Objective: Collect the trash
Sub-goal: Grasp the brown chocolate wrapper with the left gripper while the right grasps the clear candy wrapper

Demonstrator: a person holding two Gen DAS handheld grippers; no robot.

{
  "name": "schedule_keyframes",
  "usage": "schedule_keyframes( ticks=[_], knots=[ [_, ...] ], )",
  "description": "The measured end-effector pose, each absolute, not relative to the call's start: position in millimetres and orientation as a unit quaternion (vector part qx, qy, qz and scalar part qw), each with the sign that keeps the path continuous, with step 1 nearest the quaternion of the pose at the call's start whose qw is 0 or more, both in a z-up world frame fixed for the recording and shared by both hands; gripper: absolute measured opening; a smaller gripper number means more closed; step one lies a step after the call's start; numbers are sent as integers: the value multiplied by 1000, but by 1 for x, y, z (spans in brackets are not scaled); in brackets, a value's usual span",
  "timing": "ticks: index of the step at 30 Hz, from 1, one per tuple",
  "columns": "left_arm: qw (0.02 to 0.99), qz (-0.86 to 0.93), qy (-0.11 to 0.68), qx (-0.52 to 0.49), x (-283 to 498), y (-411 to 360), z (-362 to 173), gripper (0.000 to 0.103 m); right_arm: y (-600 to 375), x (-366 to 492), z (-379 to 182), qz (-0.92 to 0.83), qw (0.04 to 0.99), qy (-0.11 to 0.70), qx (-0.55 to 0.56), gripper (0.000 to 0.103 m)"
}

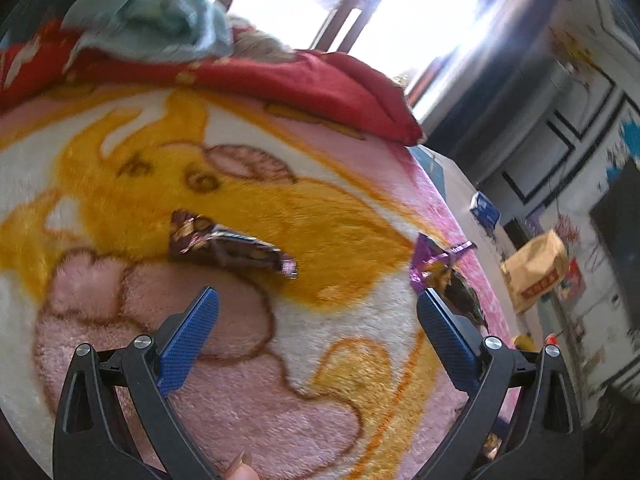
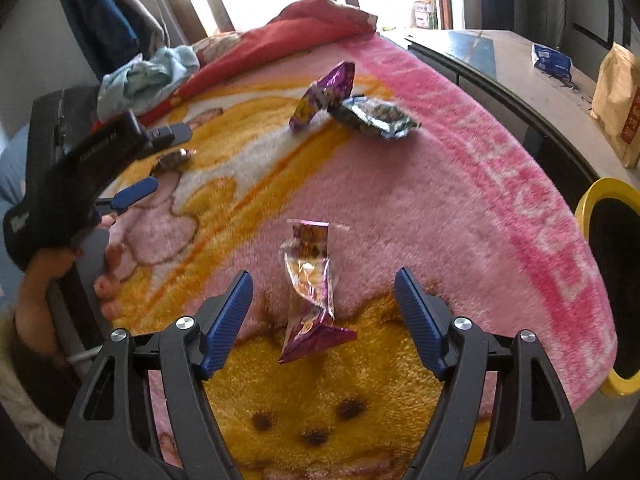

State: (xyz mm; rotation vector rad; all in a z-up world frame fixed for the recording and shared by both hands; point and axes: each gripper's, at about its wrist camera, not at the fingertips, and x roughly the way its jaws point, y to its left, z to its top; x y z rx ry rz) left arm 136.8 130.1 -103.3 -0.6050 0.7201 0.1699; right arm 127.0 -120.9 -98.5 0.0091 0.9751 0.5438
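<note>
Both grippers, spread wide, hold nothing: right gripper (image 2: pixel 324 300) straddles a wrapper, left gripper (image 1: pixel 316 312) hovers short of another.

Pink-and-yellow plush cartoon blanket (image 2: pixel 460 208): soft, yielding bed; wrappers lie on its pile.

Yellow-rimmed round bin (image 2: pixel 600 196): beside the bed edge, the likely destination.

Twisted purple-and-silver foil wrapper (image 2: pixel 310 292): between the right fingers; featherlight, crinkly, slick. Best pinched at its narrow twisted waist.

Dark brown crumpled foil wrapper (image 1: pixel 228 248): ahead of the left gripper; light, springy. Grip across the middle.

Two further wrappers, purple (image 2: pixel 324 92) and silver-blue (image 2: pixel 376 118): touching, further up.
</note>
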Motion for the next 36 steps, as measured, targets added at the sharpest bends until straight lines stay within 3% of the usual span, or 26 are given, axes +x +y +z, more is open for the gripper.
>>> schedule_keyframes(
  ticks=[5, 10, 14, 17, 20, 22, 23, 36],
  knots=[
    [880, 93, 338, -322, 143, 142, -110, 96, -119, 125, -103, 258, 848, 463, -12, 48],
    [877, 117, 329, -328, 153, 148, -111, 94, -125, 130, -104, 251, 848, 466, -6, 25],
    [874, 141, 326, -332, 160, 157, -112, 84, -130, 132, -104, 255, 845, 471, 6, 23],
    [873, 157, 325, -329, 165, 162, -114, 70, -131, 132, -101, 257, 845, 469, 9, 22],
    [871, 173, 330, -321, 166, 168, -116, 44, -132, 133, -98, 261, 846, 465, 13, 21],
    [869, 177, 334, -320, 165, 171, -117, 21, -135, 134, -94, 260, 848, 461, 18, 21],
    [868, 173, 336, -322, 165, 172, -118, 18, -137, 136, -93, 259, 849, 459, 21, 21],
    [902, 63, 320, -284, 163, 111, -82, 17, -187, 160, -73, 210, 872, 435, 74, 21]
  ],
)
